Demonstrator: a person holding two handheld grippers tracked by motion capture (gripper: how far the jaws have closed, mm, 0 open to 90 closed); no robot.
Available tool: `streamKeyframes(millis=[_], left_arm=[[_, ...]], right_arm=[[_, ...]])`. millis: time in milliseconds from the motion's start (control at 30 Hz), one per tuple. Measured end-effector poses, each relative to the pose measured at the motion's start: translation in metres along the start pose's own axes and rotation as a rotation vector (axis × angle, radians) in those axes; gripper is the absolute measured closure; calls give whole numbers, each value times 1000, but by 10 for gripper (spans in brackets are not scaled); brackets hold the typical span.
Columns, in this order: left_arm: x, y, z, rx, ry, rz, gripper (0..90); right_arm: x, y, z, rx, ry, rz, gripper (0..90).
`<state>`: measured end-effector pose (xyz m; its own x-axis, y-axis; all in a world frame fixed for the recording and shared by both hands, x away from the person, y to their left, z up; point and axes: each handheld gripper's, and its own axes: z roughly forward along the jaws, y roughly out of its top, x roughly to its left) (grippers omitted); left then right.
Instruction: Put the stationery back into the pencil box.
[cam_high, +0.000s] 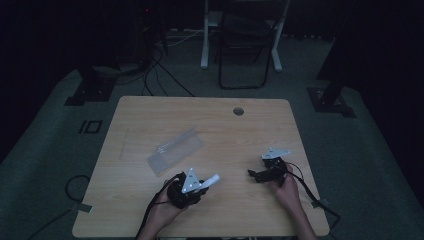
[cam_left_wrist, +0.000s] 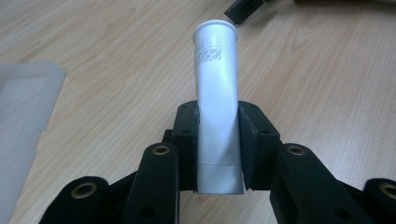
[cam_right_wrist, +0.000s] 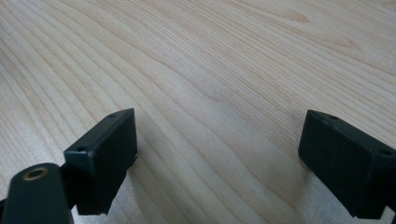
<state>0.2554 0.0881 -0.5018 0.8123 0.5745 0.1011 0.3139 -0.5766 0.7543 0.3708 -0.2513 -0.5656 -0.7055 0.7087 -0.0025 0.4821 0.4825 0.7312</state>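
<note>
A white plastic tube (cam_left_wrist: 216, 98) with a flared rim and small print near its top is clamped between the pads of my left gripper (cam_left_wrist: 218, 144). In the high view that tube (cam_high: 212, 180) sticks out to the right of the left gripper (cam_high: 200, 184), low over the table's front. My right gripper (cam_high: 254, 174) rests on the wood at the front right, pointing left, with its jaws wide apart. Its two black pads (cam_right_wrist: 105, 154) hold nothing but bare wood grain between them (cam_right_wrist: 219, 158).
A clear plastic bag or sleeve (cam_high: 175, 150) lies flat left of the table's middle; its edge (cam_left_wrist: 25, 121) shows in the left gripper view. The wooden table (cam_high: 210, 120) has a round cable hole (cam_high: 238, 111) at the back. A folding chair (cam_high: 245, 45) and cables stand beyond.
</note>
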Motion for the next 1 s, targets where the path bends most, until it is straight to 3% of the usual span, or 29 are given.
streamKeyframes(millis=[700,1000], left_arm=[[15,-3,-5,-9,51,-8,711],[22,-4,-8,-28,45,-16,711]], right_arm=[[0,0,0,0,0,0,115],[0,0,0,0,0,0,115]])
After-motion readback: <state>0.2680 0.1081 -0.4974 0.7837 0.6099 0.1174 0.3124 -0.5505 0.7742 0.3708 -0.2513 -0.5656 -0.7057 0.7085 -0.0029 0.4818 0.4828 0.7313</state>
